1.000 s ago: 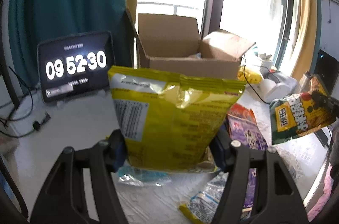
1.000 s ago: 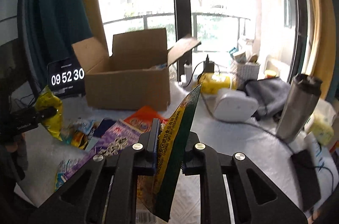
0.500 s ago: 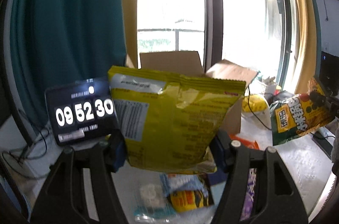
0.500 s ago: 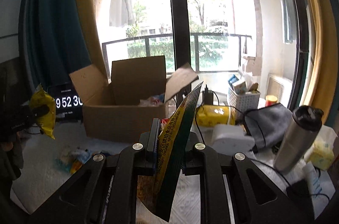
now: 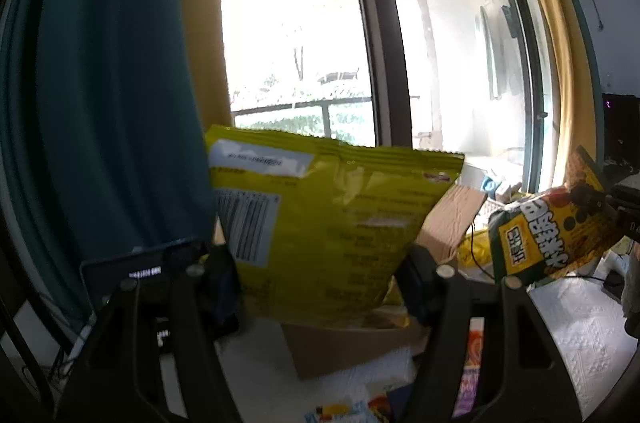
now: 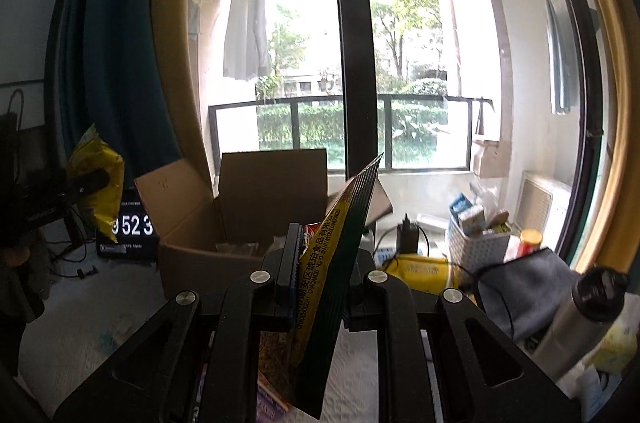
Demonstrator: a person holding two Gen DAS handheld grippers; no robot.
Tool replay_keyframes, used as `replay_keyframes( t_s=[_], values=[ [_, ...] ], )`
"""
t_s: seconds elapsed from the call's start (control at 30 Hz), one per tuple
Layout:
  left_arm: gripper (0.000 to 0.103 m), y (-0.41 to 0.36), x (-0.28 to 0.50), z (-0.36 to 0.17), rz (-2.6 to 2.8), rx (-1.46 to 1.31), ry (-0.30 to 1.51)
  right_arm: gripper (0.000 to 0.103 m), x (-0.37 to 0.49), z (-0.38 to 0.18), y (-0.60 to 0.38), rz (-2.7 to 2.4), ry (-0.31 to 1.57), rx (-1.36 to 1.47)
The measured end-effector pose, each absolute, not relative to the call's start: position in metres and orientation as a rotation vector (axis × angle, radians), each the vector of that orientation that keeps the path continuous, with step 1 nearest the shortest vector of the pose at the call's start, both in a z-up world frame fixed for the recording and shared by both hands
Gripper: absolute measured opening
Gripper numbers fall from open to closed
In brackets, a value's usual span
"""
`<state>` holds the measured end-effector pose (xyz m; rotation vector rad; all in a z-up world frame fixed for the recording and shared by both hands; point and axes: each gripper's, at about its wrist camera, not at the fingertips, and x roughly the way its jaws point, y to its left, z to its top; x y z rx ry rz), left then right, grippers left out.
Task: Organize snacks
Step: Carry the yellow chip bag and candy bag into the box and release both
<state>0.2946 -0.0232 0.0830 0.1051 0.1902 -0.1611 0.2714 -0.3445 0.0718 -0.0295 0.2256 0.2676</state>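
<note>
My left gripper point(image 5: 324, 287) is shut on a big yellow chip bag point(image 5: 328, 223), held upright in the air with its barcode side toward the camera. It hides most of the open cardboard box point(image 5: 344, 347) behind it. My right gripper point(image 6: 320, 271) is shut on a green and yellow snack packet point(image 6: 336, 263), seen edge-on and standing up above the box point(image 6: 224, 219). In the left wrist view that same snack packet point(image 5: 548, 235) hangs at the right. The yellow chip bag point(image 6: 96, 191) appears at the left of the right wrist view.
A clock display point(image 6: 128, 227) stands left of the box. Right of the box lie a yellow pouch point(image 6: 420, 271), a white basket point(image 6: 480, 239), a grey cloth point(image 6: 524, 283) and a steel flask point(image 6: 580, 315). Loose snack packs point(image 5: 468, 363) lie on the white table point(image 5: 580, 335). A window and curtains rise behind.
Both grippers have risen with their bags and tilted up; table and loose snacks have dropped low in both views, and the box now sits lower and closer.
</note>
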Motion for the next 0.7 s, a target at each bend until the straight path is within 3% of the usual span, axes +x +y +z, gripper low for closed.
replay_keyframes(
  t_s=[0.43, 0.7],
  values=[
    [0.066, -0.039, 0.36, 0.099, -0.173, 0.135, 0.18, 0.017, 0.322, 0.093, -0.325, 0.311, 0.153, -0.066],
    [0.066, -0.041, 0.418, 0.094, -0.162, 0.144, 0.232, 0.017, 0.387, 0.1, -0.305, 0.387, 0.206, 0.025]
  ],
)
